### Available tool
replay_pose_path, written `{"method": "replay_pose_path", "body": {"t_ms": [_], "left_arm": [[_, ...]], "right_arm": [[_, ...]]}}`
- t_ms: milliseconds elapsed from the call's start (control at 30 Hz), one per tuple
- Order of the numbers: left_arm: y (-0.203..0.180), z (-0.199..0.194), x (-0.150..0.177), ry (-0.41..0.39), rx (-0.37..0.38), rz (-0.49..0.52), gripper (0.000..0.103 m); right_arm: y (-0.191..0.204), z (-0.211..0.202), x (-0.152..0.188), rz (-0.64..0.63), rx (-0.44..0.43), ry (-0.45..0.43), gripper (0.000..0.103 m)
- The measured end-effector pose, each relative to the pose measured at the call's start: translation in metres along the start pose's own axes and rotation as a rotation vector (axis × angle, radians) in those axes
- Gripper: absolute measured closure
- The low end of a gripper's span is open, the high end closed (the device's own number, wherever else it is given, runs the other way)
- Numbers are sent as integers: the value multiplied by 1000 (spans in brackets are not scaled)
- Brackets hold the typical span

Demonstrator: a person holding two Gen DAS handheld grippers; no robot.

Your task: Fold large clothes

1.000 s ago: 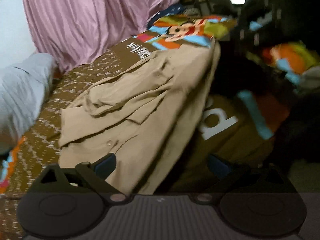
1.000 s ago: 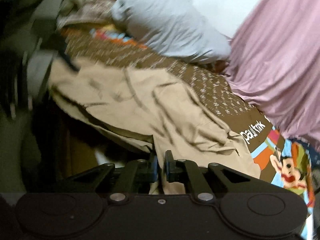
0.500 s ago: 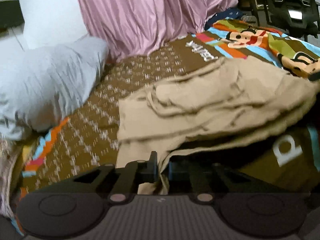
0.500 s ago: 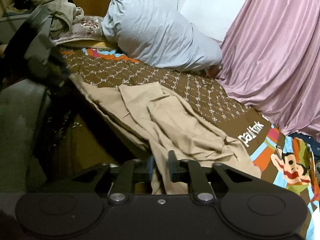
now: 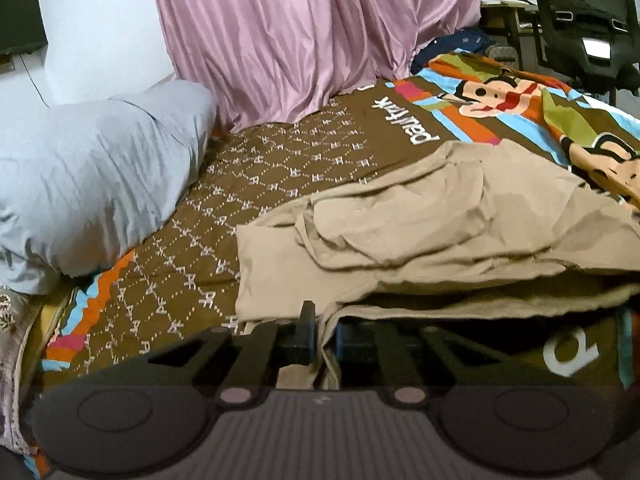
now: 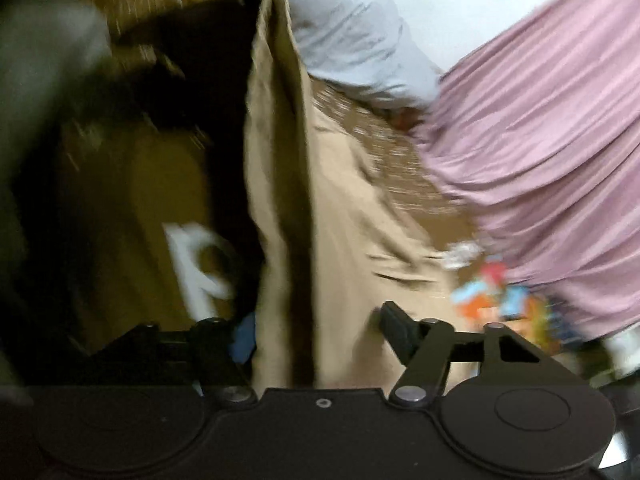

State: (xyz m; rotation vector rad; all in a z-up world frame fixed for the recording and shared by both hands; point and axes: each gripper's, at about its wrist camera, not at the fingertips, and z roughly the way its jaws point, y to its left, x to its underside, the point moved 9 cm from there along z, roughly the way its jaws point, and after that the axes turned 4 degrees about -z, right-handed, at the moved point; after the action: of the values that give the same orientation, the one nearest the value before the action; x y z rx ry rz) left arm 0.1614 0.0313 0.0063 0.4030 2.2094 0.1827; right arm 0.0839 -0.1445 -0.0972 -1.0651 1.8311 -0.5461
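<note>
A large tan garment (image 5: 420, 232) lies rumpled on a brown patterned bedspread (image 5: 248, 184). In the left wrist view my left gripper (image 5: 322, 338) is shut on the garment's near edge, which is lifted off the bed. The right wrist view is blurred: the tan garment (image 6: 336, 216) runs up the middle of the picture. My right gripper (image 6: 316, 332) has its jaws opening, wide apart, with the cloth lying between them and the pads off it.
A grey pillow (image 5: 92, 172) lies at the bed's left end. Pink curtains (image 5: 304, 32) hang behind the bed. A cartoon-print cover (image 5: 520, 100) spreads at the right, with a black office chair (image 5: 580, 20) beyond it.
My left gripper has shut on the garment's edge and lifted it. My right gripper, shut on the cloth before, has spread its jaws and dropped lower with a roll.
</note>
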Motion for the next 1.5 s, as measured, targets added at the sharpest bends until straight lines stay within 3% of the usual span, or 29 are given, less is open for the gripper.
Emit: {"method": "replay_pose_path", "body": {"t_ms": [167,300,500,567,633,667,700,733,767,933,1100,1167,1300,1400,1500], "left_arm": [[-4,-12,28,6,-26,55,82],[-11,-21,58,21,-65,112,79],[8,-19,98,109,-143,80,79],[14,-19,107,124,-125,47,78],[16,-18,110,125,-132,65,79],[15,-19,112,124,-145,97,80],[14,-20,113,123,-152,126,86],[13,-20,113,121,-164,153,95],[12,-22,112,116,-165,173,98],[9,-55,84,-14,-167,213,100],[29,-68,33,-100,-173,167,100],[39,-54,12,-100,-184,141,99],[51,-9,-28,-96,-220,181,99],[55,37,-54,-84,-230,204,99],[62,87,-72,-44,-204,153,98]], "right_arm": [[-24,-13,26,-8,108,39,46],[-31,-35,32,-33,141,21,59],[-12,-34,51,-70,40,98,61],[-6,-35,56,-74,17,117,62],[-2,-37,57,-48,-10,128,77],[-1,-38,58,-42,-20,133,77],[1,-40,58,-43,-23,133,82],[2,-42,56,-43,-32,127,101],[2,-44,54,-41,-24,117,100],[-24,-56,40,-6,5,60,101],[-67,-82,12,1,65,-8,102],[-86,-74,5,-26,89,-15,101],[-126,-25,3,-40,90,-6,100],[-160,22,3,58,52,8,98],[-187,74,6,204,3,41,97]]}}
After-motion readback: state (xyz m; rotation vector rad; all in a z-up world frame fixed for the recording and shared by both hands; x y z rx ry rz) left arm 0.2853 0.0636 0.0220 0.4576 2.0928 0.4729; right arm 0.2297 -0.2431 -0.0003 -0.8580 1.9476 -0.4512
